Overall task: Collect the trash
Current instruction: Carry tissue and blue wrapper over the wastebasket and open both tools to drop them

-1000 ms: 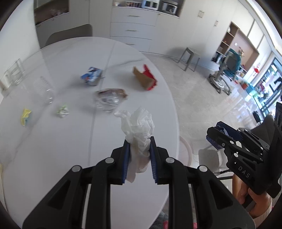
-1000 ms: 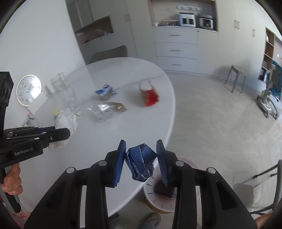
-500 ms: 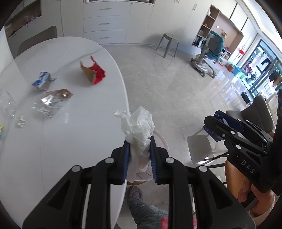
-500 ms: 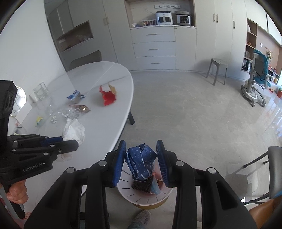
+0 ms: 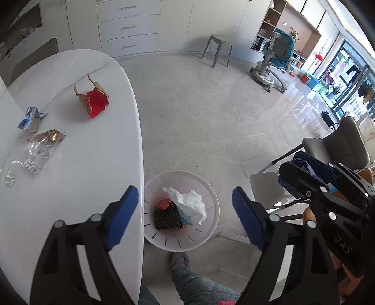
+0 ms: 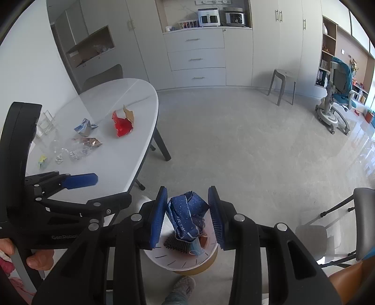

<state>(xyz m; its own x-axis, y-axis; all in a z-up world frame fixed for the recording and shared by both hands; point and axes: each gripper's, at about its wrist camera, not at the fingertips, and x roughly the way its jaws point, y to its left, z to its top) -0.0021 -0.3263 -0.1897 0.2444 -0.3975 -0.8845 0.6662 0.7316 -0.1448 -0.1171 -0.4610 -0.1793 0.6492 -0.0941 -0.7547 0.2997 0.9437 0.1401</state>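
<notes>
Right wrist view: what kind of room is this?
Most likely a home's open dining and living area. A white oval dining table stands near built-in white cabinets with drawers, small kitchen appliances sit in a niche above them, and a teal desk chair is by bookshelves.

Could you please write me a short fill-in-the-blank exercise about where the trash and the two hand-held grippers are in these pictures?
1. The white tissue lies inside the ____ on the floor.
2. The right hand-held gripper is shut on a crumpled ____ wrapper.
3. The left hand-held gripper, jaws opening, holds ____.
4. The torn red bag lies on the white ____.

Missing words: bin; blue; nothing; table
</notes>
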